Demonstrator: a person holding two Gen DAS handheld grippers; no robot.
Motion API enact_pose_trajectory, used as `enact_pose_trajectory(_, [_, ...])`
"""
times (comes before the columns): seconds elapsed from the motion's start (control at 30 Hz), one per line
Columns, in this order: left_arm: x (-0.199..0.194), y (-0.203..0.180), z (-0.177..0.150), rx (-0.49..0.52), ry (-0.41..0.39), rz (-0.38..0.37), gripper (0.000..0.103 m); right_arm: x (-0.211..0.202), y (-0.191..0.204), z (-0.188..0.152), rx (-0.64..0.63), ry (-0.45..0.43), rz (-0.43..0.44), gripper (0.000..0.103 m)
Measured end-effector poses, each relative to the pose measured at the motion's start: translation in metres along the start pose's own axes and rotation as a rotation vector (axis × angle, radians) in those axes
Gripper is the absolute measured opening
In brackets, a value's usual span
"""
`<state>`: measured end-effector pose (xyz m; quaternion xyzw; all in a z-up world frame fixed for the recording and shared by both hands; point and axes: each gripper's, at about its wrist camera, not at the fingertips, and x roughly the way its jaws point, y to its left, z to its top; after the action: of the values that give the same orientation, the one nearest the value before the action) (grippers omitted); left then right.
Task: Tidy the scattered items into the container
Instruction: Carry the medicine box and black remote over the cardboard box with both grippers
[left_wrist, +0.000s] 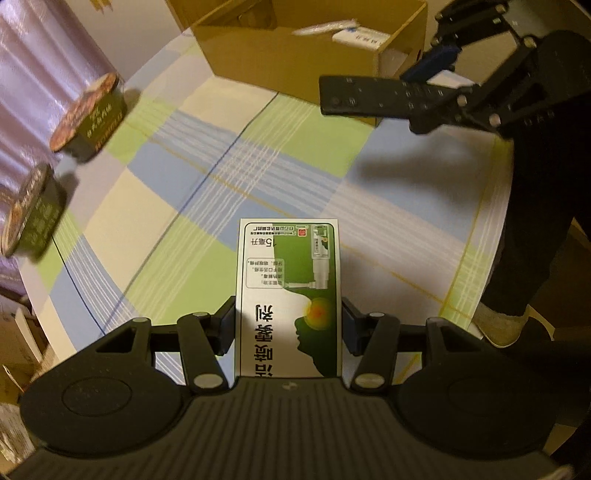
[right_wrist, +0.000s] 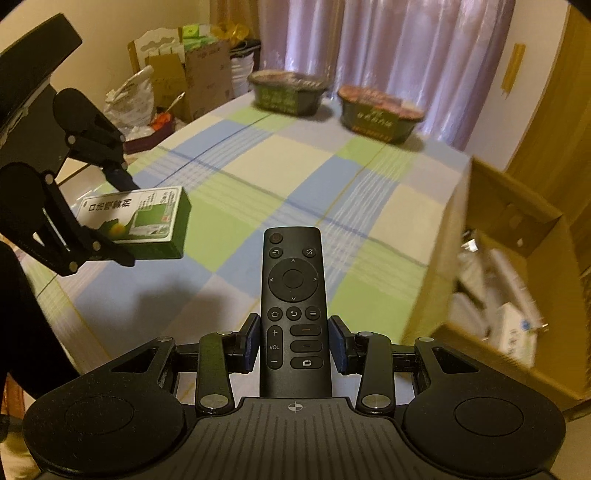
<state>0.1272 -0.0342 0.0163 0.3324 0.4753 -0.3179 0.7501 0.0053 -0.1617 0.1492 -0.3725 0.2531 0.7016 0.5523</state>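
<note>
My left gripper (left_wrist: 289, 326) is shut on a green-and-white medicine box (left_wrist: 290, 291), held flat above the checked tablecloth. That box (right_wrist: 147, 221) and the left gripper (right_wrist: 123, 218) also show at the left of the right wrist view. My right gripper (right_wrist: 293, 341) is shut on a black remote control (right_wrist: 291, 295), buttons up. In the left wrist view the remote (left_wrist: 373, 99) and the right gripper (left_wrist: 439, 79) hang beside the open cardboard box (left_wrist: 295, 51). The cardboard box (right_wrist: 517, 258) sits to the right of the remote, with several white packets inside.
Two dark green instant-food bowls (right_wrist: 291, 92) (right_wrist: 380, 114) stand at the table's far edge by the curtain; they appear as bowls (left_wrist: 88, 118) (left_wrist: 29, 214) on the left. A person's dark trouser leg (left_wrist: 535, 184) stands by the table. Bags and cartons (right_wrist: 177, 81) clutter the floor beyond.
</note>
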Motion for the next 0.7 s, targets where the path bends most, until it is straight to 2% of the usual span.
enact_pose_trajectory(0.3, [-0.020, -0.026, 0.050, 0.102, -0.037, 0.016, 0.050, -0.045, -0.038, 0.008, -0.027, -0.045, -0.070, 0.041])
enact_pose_trajectory(0.47, [-0.030, -0.028, 0.081, 0.154, -0.063, 0.016, 0.050, -0.069, -0.063, 0.010, -0.026, -0.064, -0.114, 0.041])
enact_pose_trajectory(0.7, [-0.031, -0.028, 0.139, 0.156, -0.106, -0.004, 0.050, -0.091, -0.104, 0.009, -0.011, -0.074, -0.184, 0.041])
